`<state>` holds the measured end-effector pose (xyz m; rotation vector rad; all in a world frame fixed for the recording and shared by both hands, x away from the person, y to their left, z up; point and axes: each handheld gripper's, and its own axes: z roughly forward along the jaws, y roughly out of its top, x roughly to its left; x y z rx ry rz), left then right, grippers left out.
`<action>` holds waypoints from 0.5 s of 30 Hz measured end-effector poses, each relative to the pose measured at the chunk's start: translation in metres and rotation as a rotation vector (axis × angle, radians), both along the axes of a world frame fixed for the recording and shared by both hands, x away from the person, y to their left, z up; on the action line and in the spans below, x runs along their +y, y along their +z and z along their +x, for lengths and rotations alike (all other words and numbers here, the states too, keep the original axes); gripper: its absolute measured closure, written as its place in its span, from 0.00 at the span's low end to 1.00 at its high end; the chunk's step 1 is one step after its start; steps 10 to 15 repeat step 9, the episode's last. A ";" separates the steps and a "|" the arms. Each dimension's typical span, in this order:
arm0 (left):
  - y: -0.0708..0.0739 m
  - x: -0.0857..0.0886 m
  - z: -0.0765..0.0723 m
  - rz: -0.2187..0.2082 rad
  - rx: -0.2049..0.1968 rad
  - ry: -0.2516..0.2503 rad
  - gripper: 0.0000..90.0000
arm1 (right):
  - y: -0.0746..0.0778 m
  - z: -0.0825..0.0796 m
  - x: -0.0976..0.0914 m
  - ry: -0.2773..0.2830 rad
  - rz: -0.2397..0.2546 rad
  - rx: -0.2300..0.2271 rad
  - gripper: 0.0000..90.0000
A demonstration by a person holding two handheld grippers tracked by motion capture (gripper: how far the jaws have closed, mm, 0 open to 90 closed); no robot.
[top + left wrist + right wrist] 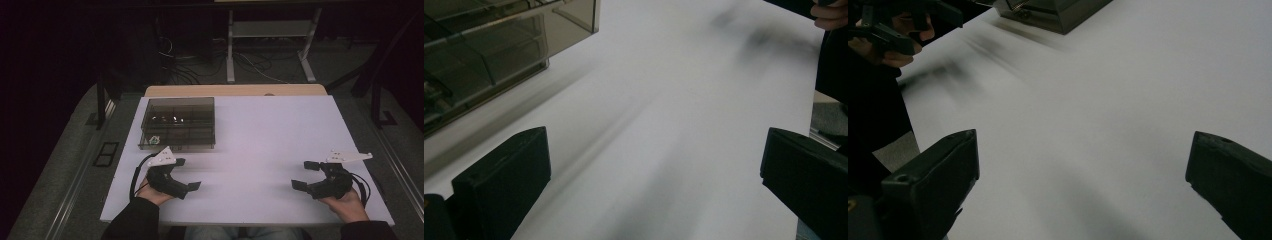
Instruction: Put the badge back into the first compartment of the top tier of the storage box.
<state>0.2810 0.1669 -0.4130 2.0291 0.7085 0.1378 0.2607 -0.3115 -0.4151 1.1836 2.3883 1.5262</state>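
No brand, label or writing can be read anywhere; a small white tag inside the box (178, 123) is too small to make out. The box is smoky, see-through plastic, split into compartments, with a few small bright bits in its far row that are too small to name. It sits near the far left corner of the surface (270, 130), its long side along the left part of the far edge.

The surface is a plain white board on a wooden top; a strip of wood shows along its far edge. The room around it is dark, with grey floor, cables and the legs of a white frame (231, 50) beyond.

The left tongs (186, 174) rest by the near left corner, just in front of the box, jaws wide apart and holding nothing. The right tongs (303, 174) lie near the near right corner, well apart from the box, jaws likewise spread and empty. Bare white surface lies between the two tongs.
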 end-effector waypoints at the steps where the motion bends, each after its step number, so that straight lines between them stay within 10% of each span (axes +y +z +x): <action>1: -0.001 0.000 0.000 -0.001 0.002 0.000 0.00 | 0.000 0.000 0.000 0.001 -0.002 0.001 0.01; 15: -0.004 0.001 -0.002 -0.001 0.005 0.003 0.00 | -0.001 0.000 0.001 0.009 -0.006 0.004 0.00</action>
